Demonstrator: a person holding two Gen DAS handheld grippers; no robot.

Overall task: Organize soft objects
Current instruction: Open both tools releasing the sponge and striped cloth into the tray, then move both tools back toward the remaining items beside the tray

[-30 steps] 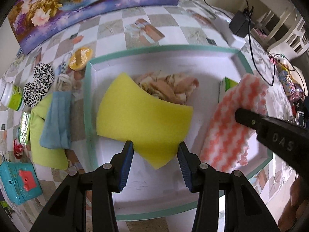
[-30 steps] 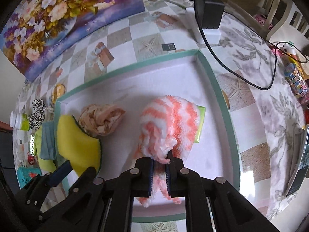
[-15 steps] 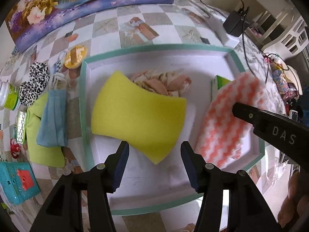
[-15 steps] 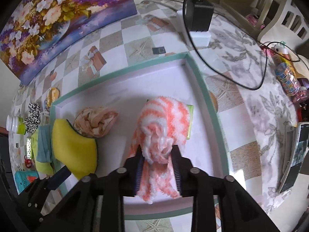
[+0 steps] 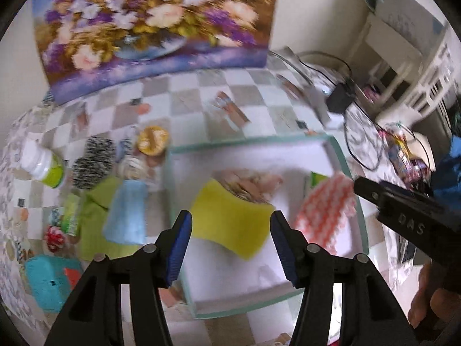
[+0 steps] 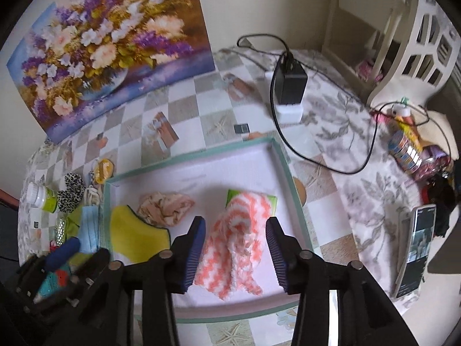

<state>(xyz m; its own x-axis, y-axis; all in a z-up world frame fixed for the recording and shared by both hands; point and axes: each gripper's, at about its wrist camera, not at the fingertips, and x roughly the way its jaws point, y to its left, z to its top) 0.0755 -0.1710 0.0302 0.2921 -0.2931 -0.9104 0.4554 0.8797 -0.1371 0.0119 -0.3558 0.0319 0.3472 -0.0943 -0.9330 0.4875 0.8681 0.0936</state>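
A white tray with a green rim [image 5: 343,158] [image 6: 291,173] holds a yellow sponge [image 5: 230,222] [image 6: 135,236], a crumpled beige cloth [image 5: 250,181] [image 6: 164,207] and an orange-and-white fluffy cloth [image 5: 325,216] [image 6: 239,236] lying over a green pad [image 6: 272,200]. My left gripper [image 5: 230,248] is open and empty, raised above the tray's near edge. My right gripper [image 6: 234,248] is open and empty, raised above the fluffy cloth. Left of the tray lie a blue face mask [image 5: 126,213] [image 6: 89,225], a lime green cloth [image 5: 98,225] and leopard-print pieces [image 5: 92,161] [image 6: 70,193].
A white bottle with a green label [image 5: 43,164] [image 6: 40,196], a teal box [image 5: 49,282] and a round gold lid [image 5: 152,139] sit left of the tray. A black charger with cable [image 6: 289,82] and a phone [image 6: 415,248] lie right. A floral painting [image 6: 100,43] stands behind.
My right gripper opened and let the fluffy cloth go into the tray, then lifted away. My left gripper opened wider and also rose and pulled back from the yellow sponge.
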